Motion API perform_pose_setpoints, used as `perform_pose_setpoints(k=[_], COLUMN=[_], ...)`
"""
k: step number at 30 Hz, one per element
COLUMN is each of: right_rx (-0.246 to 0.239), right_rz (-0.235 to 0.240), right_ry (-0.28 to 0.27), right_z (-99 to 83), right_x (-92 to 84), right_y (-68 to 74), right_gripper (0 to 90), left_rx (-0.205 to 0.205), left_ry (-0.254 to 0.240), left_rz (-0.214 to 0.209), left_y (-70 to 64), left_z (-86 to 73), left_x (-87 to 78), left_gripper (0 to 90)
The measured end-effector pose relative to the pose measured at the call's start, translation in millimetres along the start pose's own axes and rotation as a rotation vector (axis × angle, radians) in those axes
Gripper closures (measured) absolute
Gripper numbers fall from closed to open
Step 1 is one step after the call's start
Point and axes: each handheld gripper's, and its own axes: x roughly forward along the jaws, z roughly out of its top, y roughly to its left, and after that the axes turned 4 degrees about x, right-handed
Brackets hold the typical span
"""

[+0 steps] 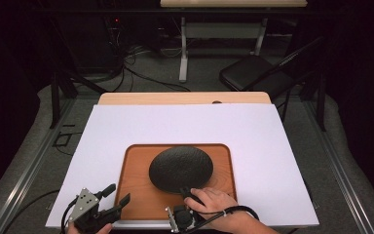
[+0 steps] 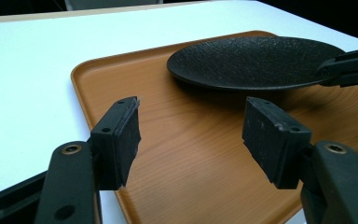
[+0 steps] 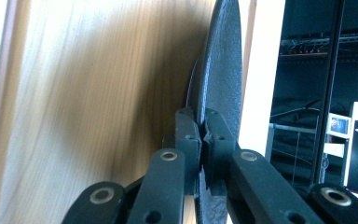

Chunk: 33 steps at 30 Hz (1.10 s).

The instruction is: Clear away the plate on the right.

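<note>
A black, rough-textured round plate [image 1: 181,168] [image 2: 251,60] lies on a brown wooden tray [image 1: 136,195] [image 2: 191,154]. My right gripper [image 1: 185,191] [image 3: 203,128] is shut on the plate's near rim, one jaw above and one jaw below the edge; the plate [image 3: 221,70] runs edge-on up that view beside the tray [image 3: 98,93]. From the left gripper view the right gripper [image 2: 349,70] shows pinching the rim at the far right. My left gripper [image 1: 118,193] [image 2: 196,135] is open over the tray's front left corner, nothing between its pads.
The tray sits on a white sheet [image 1: 175,122] that covers a wooden table [image 1: 185,98]. Beyond the table stand a black folding chair [image 1: 253,73], a desk leg and cables on the floor. Metal rails run along both sides.
</note>
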Motion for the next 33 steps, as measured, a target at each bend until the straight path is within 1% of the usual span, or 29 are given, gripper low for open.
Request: perform_pose_setpoints(k=[5, 8, 12, 15, 19, 22, 30, 33], right_rx=[0.006, 0.013, 0.020, 0.017, 0.026, 0.017, 0.018, 0.008], right_rz=[0.016, 0.042, 0.058, 0.060, 0.072, 0.078, 0.090, 0.098], right_ry=[-0.005, 0.001, 0.005, 0.001, 0.008, 0.004, 0.007, 0.011], right_z=[-0.2, 0.2, -0.1, -0.5, -1.3, -0.9, -0.6, -0.5], right_x=[1.5, 4.4, 7.3, 9.0, 11.6, 13.6, 14.3, 14.9], right_y=[1.5, 6.8, 11.3, 11.2, 13.1, 15.3, 16.1, 17.0], right_gripper=[84.6, 82.8, 81.6, 81.4, 80.4, 79.6, 78.2, 77.0], left_rx=[0.000, 0.000, 0.002, 0.002, 0.002, 0.002, 0.004, 0.004], left_ry=[0.001, 0.001, 0.001, 0.000, 0.000, 0.002, 0.002, 0.002], left_rz=[0.000, -0.001, -0.001, -0.001, -0.001, 0.001, 0.001, 0.000], left_y=[-0.1, -0.4, -0.2, -0.2, -0.3, -0.2, -0.3, -0.3], left_z=[0.0, -0.1, -0.1, -0.1, -0.1, -0.2, -0.2, -0.2], left_x=[0.2, 0.0, -0.2, -0.2, -0.2, -0.5, -0.6, -0.6], left_gripper=[36.3, 36.3, 36.3, 36.3, 36.4, 36.4, 36.3, 36.4])
